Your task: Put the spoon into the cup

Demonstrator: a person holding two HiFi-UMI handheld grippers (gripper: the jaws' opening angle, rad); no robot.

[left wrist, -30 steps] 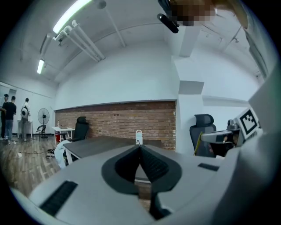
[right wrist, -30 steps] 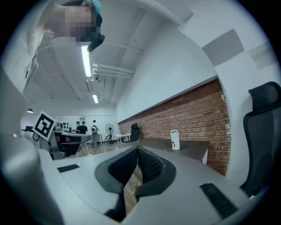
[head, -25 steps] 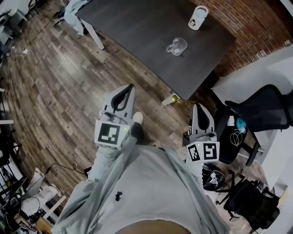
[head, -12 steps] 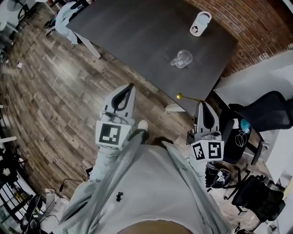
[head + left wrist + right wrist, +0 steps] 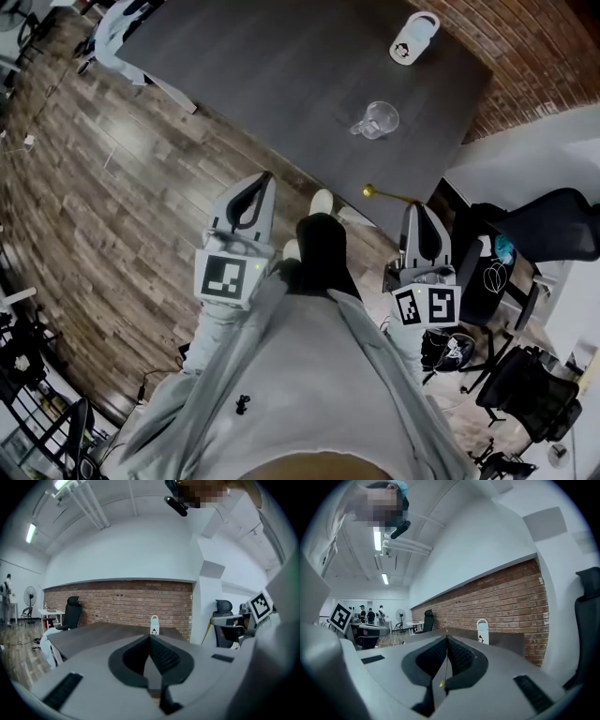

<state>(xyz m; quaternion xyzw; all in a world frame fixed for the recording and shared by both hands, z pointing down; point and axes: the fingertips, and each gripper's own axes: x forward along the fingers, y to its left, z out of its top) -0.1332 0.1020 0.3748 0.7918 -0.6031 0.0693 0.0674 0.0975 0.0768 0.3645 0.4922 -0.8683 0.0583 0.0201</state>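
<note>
The cup, a clear glass one with a side handle, sits on the dark bench and appears to stand upright. A small white object with a loop handle sits beyond it, near the brick wall. The spoon is not in the cup yet. It is on the person's side of the cup and well apart from it, about over the bench's near edge. The right hand-held gripper has its jaws pressed together on the spoon's thin gold handle, and the rounded end juts out sideways to the left. In the right gripper view the handle shows edge-on between the pads. The left hand-held gripper has its jaws together on nothing. It hangs over the wooden floor, farther from the cup and to its left. The spoon looks light, stiff and smooth, so with such a narrow handle it will probably swivel in the pads if bumped. A grip near the handle's end, as now, leaves enough length to lower into the cup. The cup is probably light and breakable and could slide or tip if the spoon knocks its rim. The spoon is best lowered through the middle of the opening, and the free gripper could steady the cup's wall.
</note>
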